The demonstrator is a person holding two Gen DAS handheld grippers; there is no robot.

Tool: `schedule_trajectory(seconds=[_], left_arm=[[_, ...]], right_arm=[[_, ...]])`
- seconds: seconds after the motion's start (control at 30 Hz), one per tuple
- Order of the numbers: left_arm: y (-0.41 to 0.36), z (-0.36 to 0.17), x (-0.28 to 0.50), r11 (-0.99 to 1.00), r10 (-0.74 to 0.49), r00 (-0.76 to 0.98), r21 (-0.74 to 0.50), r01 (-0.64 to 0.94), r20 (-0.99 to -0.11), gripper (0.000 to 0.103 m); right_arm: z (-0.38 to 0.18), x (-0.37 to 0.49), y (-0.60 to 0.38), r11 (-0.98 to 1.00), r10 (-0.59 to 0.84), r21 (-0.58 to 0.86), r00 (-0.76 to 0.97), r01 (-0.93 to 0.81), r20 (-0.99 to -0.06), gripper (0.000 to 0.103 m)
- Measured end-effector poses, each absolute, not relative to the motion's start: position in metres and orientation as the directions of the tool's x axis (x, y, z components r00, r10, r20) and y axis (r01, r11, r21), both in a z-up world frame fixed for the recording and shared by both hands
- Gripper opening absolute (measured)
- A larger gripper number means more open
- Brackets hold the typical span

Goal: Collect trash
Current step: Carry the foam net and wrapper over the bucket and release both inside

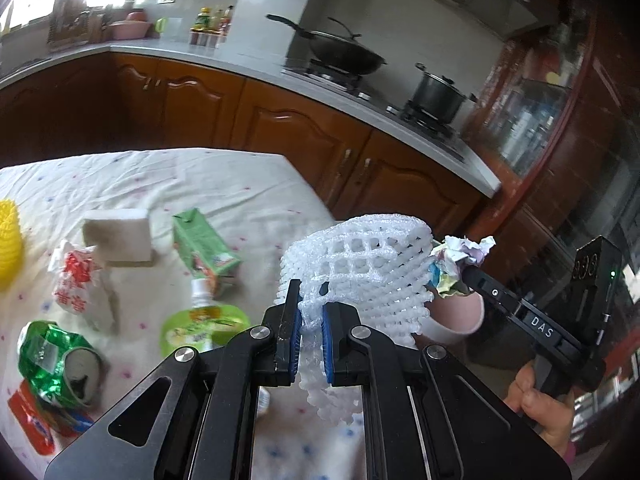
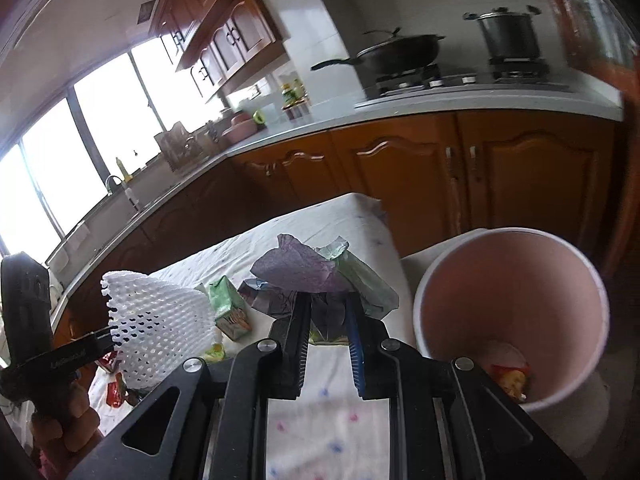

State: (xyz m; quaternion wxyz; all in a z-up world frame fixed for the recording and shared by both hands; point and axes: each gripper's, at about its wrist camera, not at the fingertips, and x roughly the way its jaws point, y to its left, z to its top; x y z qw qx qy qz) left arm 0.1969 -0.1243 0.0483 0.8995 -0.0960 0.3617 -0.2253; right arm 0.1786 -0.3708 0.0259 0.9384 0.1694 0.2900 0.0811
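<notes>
The white foam net sleeve [image 1: 360, 268] hangs in the air above the near edge of the cloth-covered worktop [image 1: 224, 188], pinched at its lower rim by the left gripper [image 1: 309, 322], whose jaws are pressed together on a fold of the mesh. It looks feather-light, springy and easily crushed, so a bite on a doubled edge seems right; a hold on a single strand would likely tear or slip. Just beside it, the crumpled paper wad [image 2: 316, 276], lilac and pale green, sits clamped between the narrow-set jaws of the right gripper [image 2: 330, 320]; it too should weigh almost nothing and hold its shape loosely, so a squeeze through its bulk is safest. Both tools slope downward and forward, side by side, each held by a person's hand [image 1: 544, 408] at the handle below. The pink bin [image 2: 512, 320] stands just right of the wad, off the worktop's corner, with a wrapper already lying in its bottom. Still lying on the cloth are a green carton [image 1: 204, 248], a green pouch [image 1: 202, 326], a crushed green can [image 1: 56, 360] and a white sponge block [image 1: 118, 236].
</notes>
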Motion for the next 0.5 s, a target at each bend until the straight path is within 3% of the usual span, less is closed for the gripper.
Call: schedule_trajectory(seconds=[0.5], left_arm=[[-0.201,0.051,0.187,0.814,-0.572,0.545,-0.341,0.470,-0.613,0.008]], right_arm=[[0.014,0.129,-0.446,0.916,0.099,0.379,0.843,0.131,-0.529,0.018]])
